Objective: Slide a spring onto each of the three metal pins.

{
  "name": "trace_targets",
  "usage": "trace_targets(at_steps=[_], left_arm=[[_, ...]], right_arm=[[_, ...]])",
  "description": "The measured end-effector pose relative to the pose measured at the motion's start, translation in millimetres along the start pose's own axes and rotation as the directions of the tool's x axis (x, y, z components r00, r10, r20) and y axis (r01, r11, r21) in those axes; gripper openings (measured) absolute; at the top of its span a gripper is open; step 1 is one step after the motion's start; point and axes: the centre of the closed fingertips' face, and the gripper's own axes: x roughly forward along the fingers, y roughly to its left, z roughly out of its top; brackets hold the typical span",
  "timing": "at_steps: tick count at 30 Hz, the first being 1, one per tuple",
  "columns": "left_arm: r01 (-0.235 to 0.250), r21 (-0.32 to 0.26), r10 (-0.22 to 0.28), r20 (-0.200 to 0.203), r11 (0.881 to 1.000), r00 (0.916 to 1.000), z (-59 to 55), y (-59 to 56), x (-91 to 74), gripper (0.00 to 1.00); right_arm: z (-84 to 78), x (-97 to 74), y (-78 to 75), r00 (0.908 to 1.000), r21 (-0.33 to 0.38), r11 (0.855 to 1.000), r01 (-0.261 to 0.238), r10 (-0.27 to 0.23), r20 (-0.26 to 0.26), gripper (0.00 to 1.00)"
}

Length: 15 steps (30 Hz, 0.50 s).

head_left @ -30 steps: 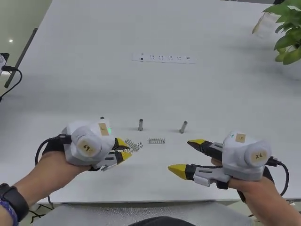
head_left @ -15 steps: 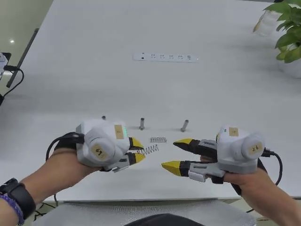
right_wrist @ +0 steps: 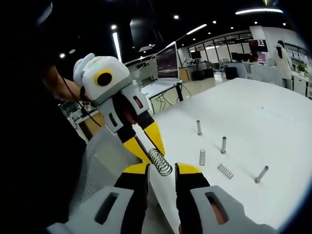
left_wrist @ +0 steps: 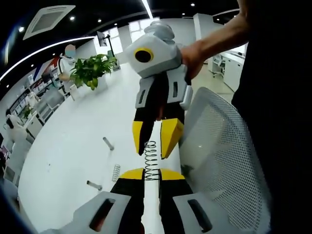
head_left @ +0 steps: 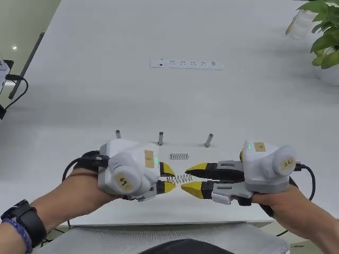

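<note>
While you hold both tools low over the near edge of the table point(head_left: 95, 95), the mesh chair point(left_wrist: 219, 141) back sits right under them.

Left gripper point(head_left: 170, 178): yellow fingers point(left_wrist: 132, 174) pressed together on one end of a spring point(head_left: 181, 179). The coil sticks straight out past the tips, clear of the tabletop.

Right gripper point(head_left: 186, 179): points nose to nose at the left one, fingers point(right_wrist: 187, 169) spread, with the spring's free end in the gap between them. From the right gripper view the coil looks apart from both pads; you can't tell for certain whether it brushes one.

Just beyond the fingertips, two loose springs point(right_wrist: 202, 157) lie flat on the table. The head view puts one of them directly past the held coil.

Past those, the three pins point(head_left: 160, 138) stand in a row, each of bare metal: one beyond your left fingers, one straight ahead of the meeting tips, one beyond your right fingers. The middle and right pins are nearest the loose springs.

Far out ahead, a white power strip point(head_left: 185, 64) lies across the table. A green plant point(head_left: 323, 26) sits off beyond the right gripper.
</note>
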Motion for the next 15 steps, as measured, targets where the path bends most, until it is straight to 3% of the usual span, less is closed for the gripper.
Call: trace_targets(at_steps=[2,8,15], left_arm=[[0.012,0.016,-0.012,-0.010,1.000,0.9999,-1.4,-1.6,-0.2,0.02],[0.036,0.041,-0.036,-0.015,0.998,0.9992,-0.9,-6.6,-0.3,0.02],[0.035,0.055,-0.034,-0.024,0.998,0.9991,0.0,-2.6,4.5,0.02]], right_arm=[[-0.2,0.0,2.0,0.9999,-0.002,1.000,-0.010,0.010,0.003,0.12],[-1.5,-2.8,9.8,0.9984,-0.005,0.998,-0.056,0.056,-0.005,0.09],[4.8,-4.1,6.9,0.9988,-0.027,0.999,-0.046,0.046,-0.020,0.09]])
